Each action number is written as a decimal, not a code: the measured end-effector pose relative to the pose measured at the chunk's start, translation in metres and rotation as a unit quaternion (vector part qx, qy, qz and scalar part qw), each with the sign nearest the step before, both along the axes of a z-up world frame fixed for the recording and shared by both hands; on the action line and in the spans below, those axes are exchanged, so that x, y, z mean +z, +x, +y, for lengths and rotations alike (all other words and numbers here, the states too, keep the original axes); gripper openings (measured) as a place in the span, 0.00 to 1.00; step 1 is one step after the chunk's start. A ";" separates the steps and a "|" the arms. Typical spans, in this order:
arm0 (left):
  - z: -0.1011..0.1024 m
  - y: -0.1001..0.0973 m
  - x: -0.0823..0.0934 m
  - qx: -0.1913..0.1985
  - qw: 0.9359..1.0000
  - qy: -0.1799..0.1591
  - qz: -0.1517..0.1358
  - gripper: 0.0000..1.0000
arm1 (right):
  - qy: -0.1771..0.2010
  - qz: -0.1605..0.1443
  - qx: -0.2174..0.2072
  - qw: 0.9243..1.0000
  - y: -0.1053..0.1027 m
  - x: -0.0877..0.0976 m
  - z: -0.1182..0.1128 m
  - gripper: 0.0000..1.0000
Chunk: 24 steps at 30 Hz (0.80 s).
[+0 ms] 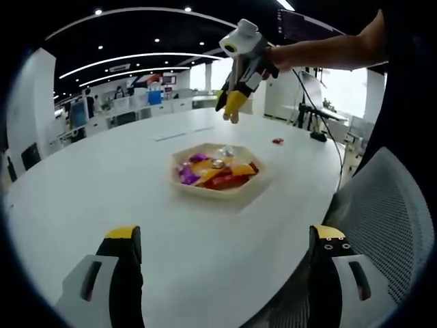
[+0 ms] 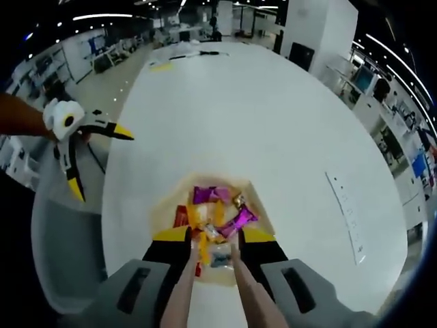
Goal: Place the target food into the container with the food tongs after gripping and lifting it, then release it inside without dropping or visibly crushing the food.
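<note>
A wide white desk [image 1: 89, 198] carries a shallow tan tray [image 1: 220, 192] heaped with wrapped snacks [image 1: 217, 172] in purple, orange, red and silver. A small red item [image 1: 277, 141] lies apart on the desk beyond the tray.

In the left gripper view, the left tool [image 1: 225, 249] stands wide open with nothing between its 2 yellow-tipped jaws, low over the near desk edge, the tray well ahead of it. The right tool [image 1: 234, 104] hangs above and behind the tray, held by a bare arm [image 1: 328, 51], its yellow tips pointing down and close together. A grey mesh chair [image 1: 386, 212] sits at the right.

In the right gripper view, the right tool [image 2: 213, 240] holds a pair of tan tongs [image 2: 249, 297] between its jaws; the tong arms run forward and narrow over the snacks [image 2: 220, 213] in the tray [image 2: 164, 205]. Whether the tong tips have caught a wrapper I cannot tell. The left tool [image 2: 102, 160] shows at the left, spread wide and empty, off the desk edge.
</note>
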<state>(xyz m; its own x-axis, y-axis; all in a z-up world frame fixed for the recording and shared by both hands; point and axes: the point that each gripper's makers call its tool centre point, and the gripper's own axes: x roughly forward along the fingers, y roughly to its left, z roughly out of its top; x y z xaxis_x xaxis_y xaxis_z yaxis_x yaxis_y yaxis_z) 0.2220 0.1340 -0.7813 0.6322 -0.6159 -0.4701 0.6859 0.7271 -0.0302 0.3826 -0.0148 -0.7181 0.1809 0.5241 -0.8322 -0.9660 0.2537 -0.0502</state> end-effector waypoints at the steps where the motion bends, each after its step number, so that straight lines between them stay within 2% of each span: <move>1: 0.000 0.000 -0.001 -0.001 1.000 0.001 0.000 1.00 | -0.001 -0.001 -0.001 1.000 0.001 0.000 -0.003 0.26; 7: 0.000 0.000 -0.001 -0.001 1.000 0.002 0.000 1.00 | 0.010 0.001 -0.009 1.000 0.006 0.000 -0.023 0.27; 9: 0.000 0.000 -0.001 0.000 1.000 0.002 0.002 1.00 | 0.013 0.013 -0.032 0.999 0.010 -0.003 -0.035 0.27; 12: 0.000 0.001 0.000 -0.001 1.000 0.003 0.000 1.00 | 0.016 0.014 -0.030 0.999 0.012 -0.006 -0.055 0.27; 14: 0.000 0.002 0.000 -0.002 1.000 0.003 0.000 1.00 | 0.002 0.002 -0.044 0.999 0.019 -0.011 -0.079 0.27; 24: 0.001 0.004 0.002 0.001 1.000 0.004 -0.005 1.00 | -0.028 0.005 -0.107 0.994 0.027 -0.026 -0.180 0.27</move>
